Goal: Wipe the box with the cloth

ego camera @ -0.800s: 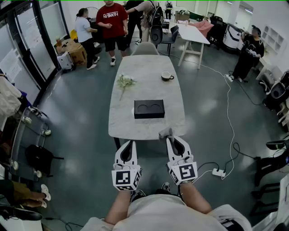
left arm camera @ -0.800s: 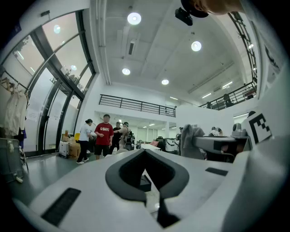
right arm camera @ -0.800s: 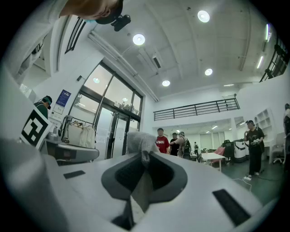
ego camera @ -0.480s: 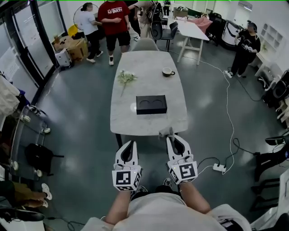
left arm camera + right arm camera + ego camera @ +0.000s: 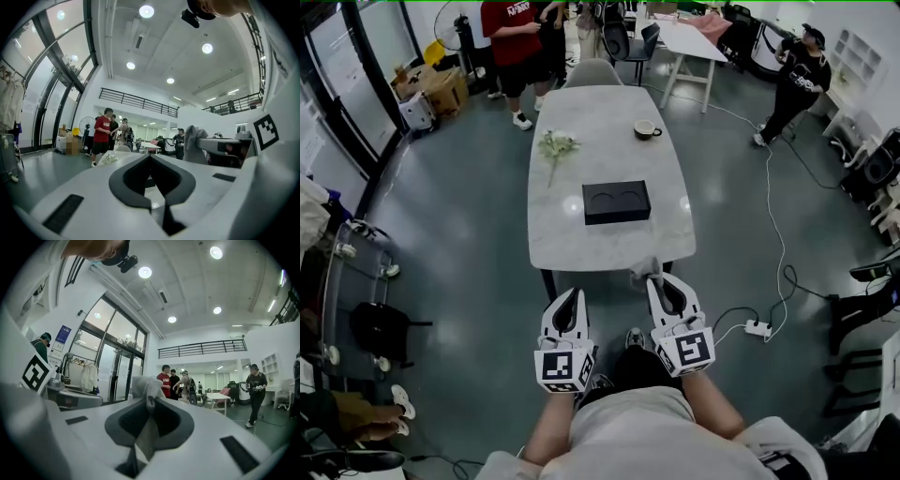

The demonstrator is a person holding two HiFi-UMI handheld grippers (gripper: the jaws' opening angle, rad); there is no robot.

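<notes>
A black box [image 5: 617, 202] with two round dents in its lid lies in the middle of the oval marble table [image 5: 581, 239]. My right gripper [image 5: 654, 280] is shut on a grey cloth [image 5: 643, 270] just short of the table's near edge; the cloth [image 5: 146, 389] sticks up between its jaws in the right gripper view. My left gripper [image 5: 573, 296] is shut with nothing in it, held beside the right one over the floor. In the left gripper view the cloth [image 5: 191, 143] shows at the right.
A cup on a saucer [image 5: 647, 129] and a small bunch of flowers [image 5: 555, 145] lie on the table's far half. A chair [image 5: 591, 72] stands at the far end. People [image 5: 517, 42] stand beyond. A power strip [image 5: 758, 329] and cable lie on the floor at right.
The table and box have come nearer in the head view as the person moved forward. Both grippers keep their pose, the right one still holding the cloth.
</notes>
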